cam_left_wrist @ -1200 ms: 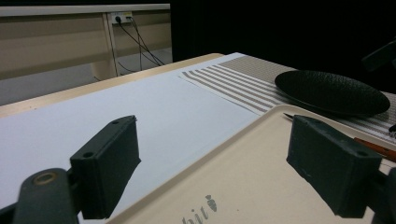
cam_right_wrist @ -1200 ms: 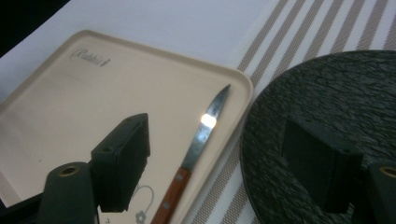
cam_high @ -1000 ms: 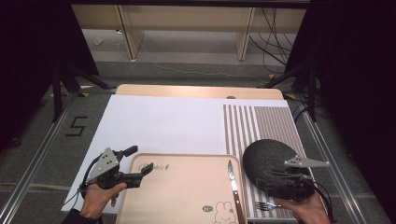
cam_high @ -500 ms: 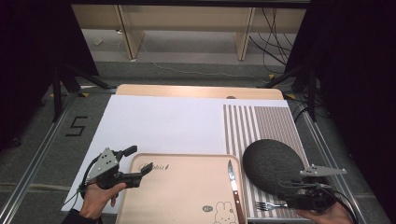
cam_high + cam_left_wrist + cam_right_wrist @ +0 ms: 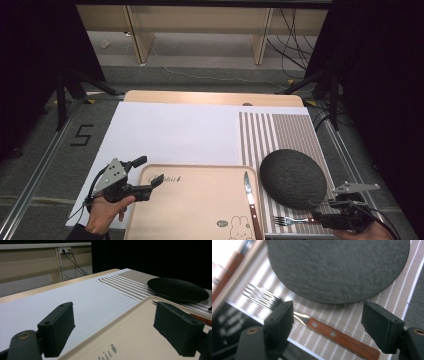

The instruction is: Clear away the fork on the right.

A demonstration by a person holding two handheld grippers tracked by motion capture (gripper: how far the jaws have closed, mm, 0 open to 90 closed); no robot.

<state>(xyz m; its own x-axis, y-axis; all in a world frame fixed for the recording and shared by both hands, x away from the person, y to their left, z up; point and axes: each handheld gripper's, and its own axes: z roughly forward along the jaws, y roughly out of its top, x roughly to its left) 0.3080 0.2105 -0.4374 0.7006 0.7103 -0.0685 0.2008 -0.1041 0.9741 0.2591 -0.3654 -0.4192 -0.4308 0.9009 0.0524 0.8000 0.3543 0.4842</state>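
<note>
A fork (image 5: 329, 333) with a wooden handle lies on the striped placemat (image 5: 280, 132), just in front of a dark round plate (image 5: 293, 177). My right gripper (image 5: 325, 219) hovers over the fork's handle at the near right. It is open, and its jaws have just been closing slightly, with the handle (image 5: 316, 219) lying between and below them. A knife (image 5: 250, 197) lies along the right edge of the beige tray (image 5: 195, 200). My left gripper (image 5: 149, 171) is open and straddles the tray's far left corner (image 5: 140, 335), gripping nothing.
White paper (image 5: 175, 130) covers the table's left and middle, and the placemat covers the right. The plate (image 5: 177, 288) sits right of the tray. In the right gripper view the knife's handle (image 5: 227, 272) shows at the upper left. The table's near edge is close under the right gripper.
The right gripper has moved right and toward the near edge, off the plate to the fork's handle. The left gripper has stayed at the tray's corner.
</note>
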